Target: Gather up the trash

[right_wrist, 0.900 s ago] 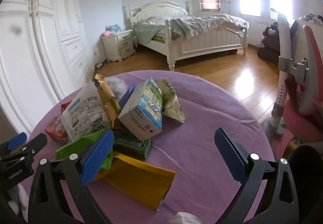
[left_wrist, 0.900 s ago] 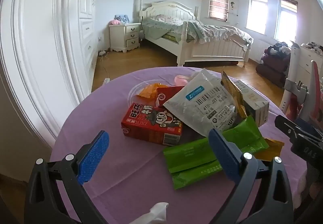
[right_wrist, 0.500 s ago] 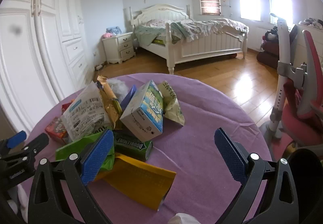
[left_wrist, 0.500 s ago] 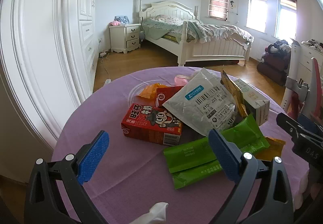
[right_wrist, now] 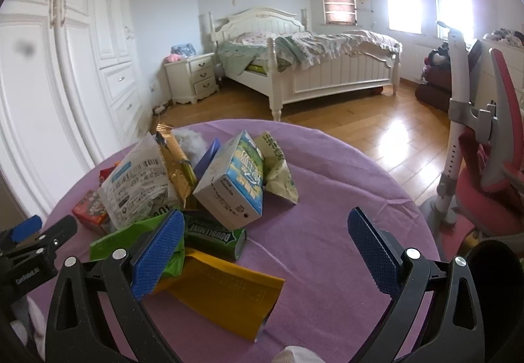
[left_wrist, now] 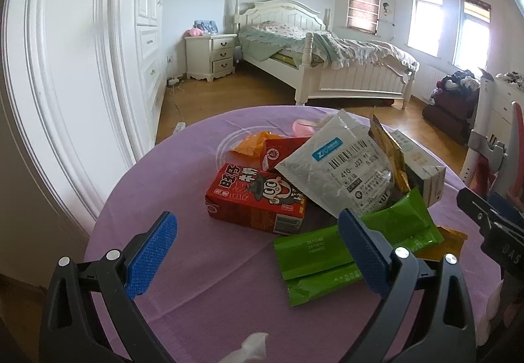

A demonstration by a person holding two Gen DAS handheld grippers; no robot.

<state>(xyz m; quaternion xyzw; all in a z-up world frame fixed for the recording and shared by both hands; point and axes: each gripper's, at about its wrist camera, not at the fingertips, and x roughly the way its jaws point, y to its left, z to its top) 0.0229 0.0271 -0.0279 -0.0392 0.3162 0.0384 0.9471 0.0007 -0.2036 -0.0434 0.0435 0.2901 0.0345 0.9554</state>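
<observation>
Barely begun: trash pile (left_wrist: 330, 186) untouched, heaped mid-table (left_wrist: 196, 271) (red carton, grey mailer, green pouches, box, yellow bag). Left gripper (left_wrist: 258, 251) and right gripper (right_wrist: 262, 251) both spread wide, empty, hovering just short of it. No bin in sight; everything left to collect.

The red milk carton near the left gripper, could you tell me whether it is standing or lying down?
Lying down: the red milk carton rests on a broad side, printed face up.
</observation>
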